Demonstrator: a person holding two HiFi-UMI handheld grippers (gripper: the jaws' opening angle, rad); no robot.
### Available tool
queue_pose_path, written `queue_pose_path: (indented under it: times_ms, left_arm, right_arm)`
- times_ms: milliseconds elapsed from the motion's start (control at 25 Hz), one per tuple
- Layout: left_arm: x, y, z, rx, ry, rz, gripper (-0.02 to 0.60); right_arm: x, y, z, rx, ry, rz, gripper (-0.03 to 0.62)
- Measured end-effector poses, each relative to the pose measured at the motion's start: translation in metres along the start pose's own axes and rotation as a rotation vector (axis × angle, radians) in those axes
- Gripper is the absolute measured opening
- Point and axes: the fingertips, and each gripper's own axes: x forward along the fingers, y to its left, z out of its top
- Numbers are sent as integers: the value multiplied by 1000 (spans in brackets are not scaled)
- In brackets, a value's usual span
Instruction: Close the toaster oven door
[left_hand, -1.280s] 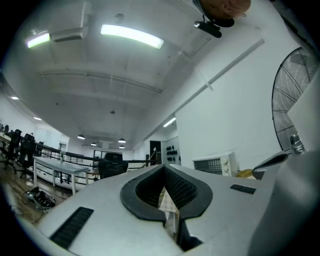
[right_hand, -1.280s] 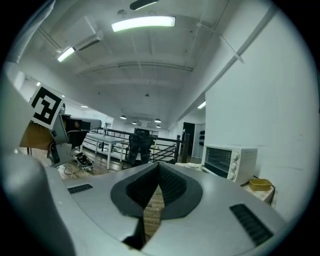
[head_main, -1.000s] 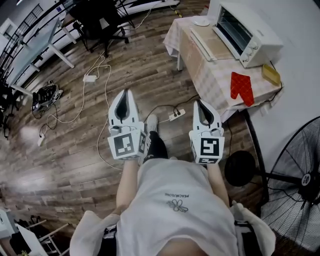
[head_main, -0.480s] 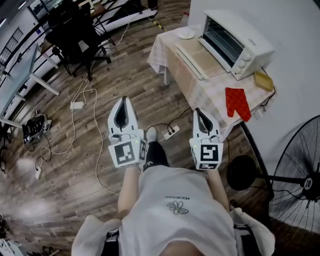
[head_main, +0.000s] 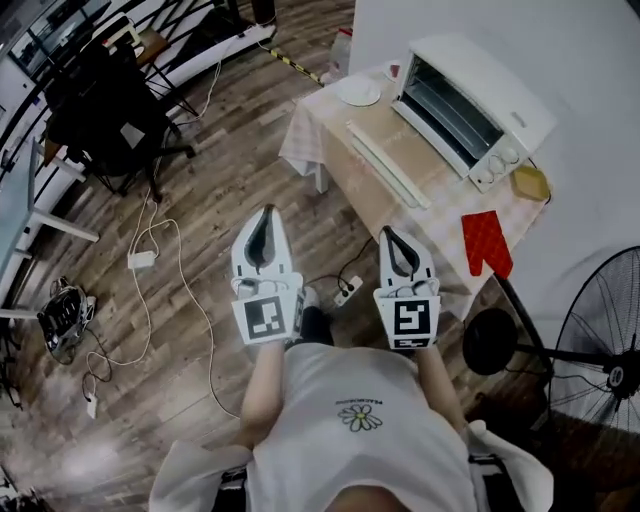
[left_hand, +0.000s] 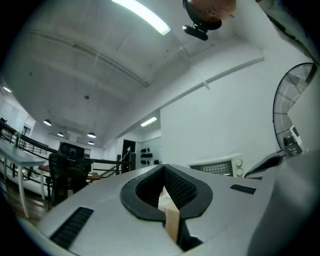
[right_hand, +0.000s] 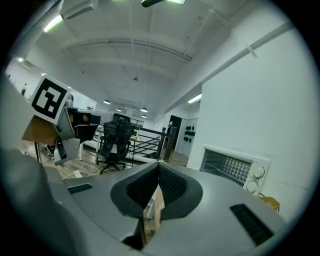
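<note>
**Nearest.** Left gripper (head_main: 265, 220) and right gripper (head_main: 389, 238), white-shelled with black ribbed fingers. Both pairs of fingers are pressed together and nothing is held between them.

**Ahead and right of the fingers, well apart.** Counter draped in a pale checked cloth (head_main: 305, 140). The task's thing stands on it.

**On the counter, nearer edge.** Drop-down glass door with a white bar handle (head_main: 385, 165), let down flat and fully open, its free edge turned toward the fingers.
- Handling: it is judged rigid, fairly light and hinged at the bottom, with a breakable pane.
- Hold: the handle rail is best lifted from beneath with closed fingers, and the glass is not to be pinched.
- Risk: the oven may slide on the cloth if the door is pushed hard.

**Farthest.** White box-shaped metal toaster oven (head_main: 480, 105), set against the white wall. A dark cavity with a wire rack is exposed, and round knobs are ranged down its right-hand panel.
</note>
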Motion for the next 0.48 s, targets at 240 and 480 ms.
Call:
queue_pose_path:
  times_ms: [240, 480]
  left_arm:
    - [66, 34, -12, -22, 18, -80, 15]
    - [107, 41, -31, -42, 40, -186, 15]
  right_arm:
    - [62, 1, 32, -22, 4, -57, 11]
    - [90, -2, 26, -34, 79, -133, 11]
